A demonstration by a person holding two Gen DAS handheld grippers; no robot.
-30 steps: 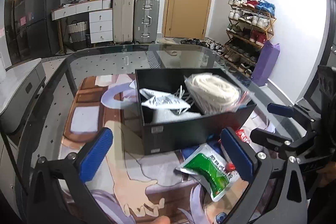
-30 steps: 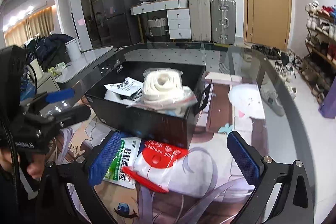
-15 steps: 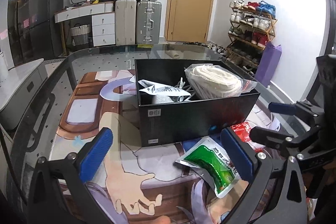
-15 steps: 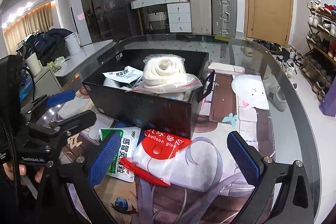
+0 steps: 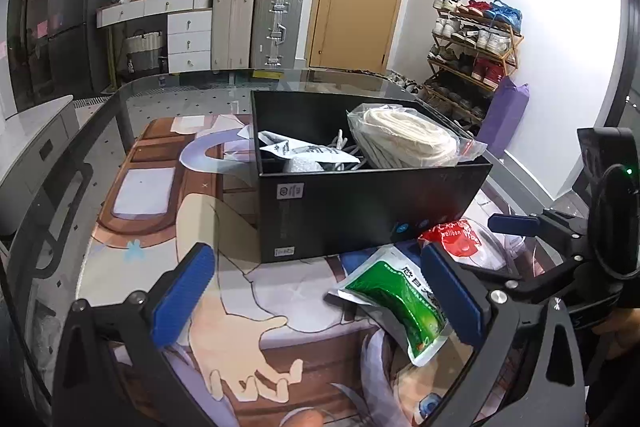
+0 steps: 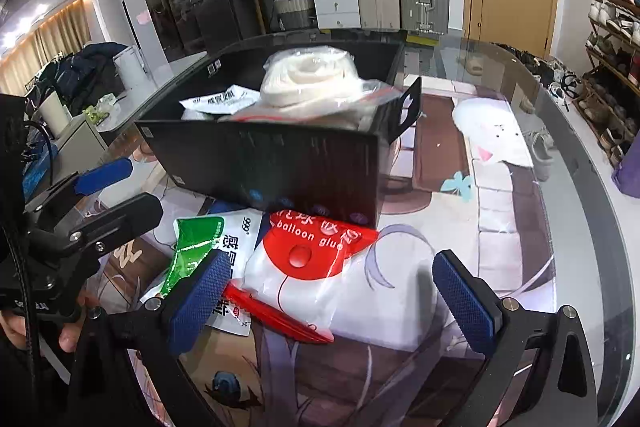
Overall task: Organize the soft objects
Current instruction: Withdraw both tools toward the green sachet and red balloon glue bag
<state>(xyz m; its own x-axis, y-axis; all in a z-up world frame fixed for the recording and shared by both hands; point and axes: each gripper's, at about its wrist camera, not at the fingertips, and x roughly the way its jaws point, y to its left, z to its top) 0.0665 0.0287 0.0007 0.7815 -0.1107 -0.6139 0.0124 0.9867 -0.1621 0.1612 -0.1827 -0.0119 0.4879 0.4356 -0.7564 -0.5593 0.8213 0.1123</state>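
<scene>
1. Setting: a glass table (image 5: pixel 100 115) under a printed cartoon mat (image 5: pixel 240 327), in a room with suitcases, a door and a shoe rack behind.
2. Black box (image 5: pixel 360 203): stands on the mat and already holds a bagged cream roll (image 5: pixel 404 135) and a white printed pouch (image 5: pixel 304 151).
3. Change: over the last second you have brought both tools lower and nearer. The box front now fills more of each view, and the loose packets sit closer to your right gripper (image 6: pixel 332 303). Judged meaning: you are lining up the next pick.
4. Balloon glue bag (image 6: pixel 316 267): flat on the mat, touching the box front. Its long axis runs from the red header at the box toward you.
5. Green sachet (image 5: pixel 400 303): just beside it, partly under it, lying diagonally with one end toward the box.
6. Right gripper: jaws wide apart, straddling the near end of the glue bag, not clamped.
7. Left gripper (image 5: pixel 320 299): jaws apart, holding nothing.
</scene>
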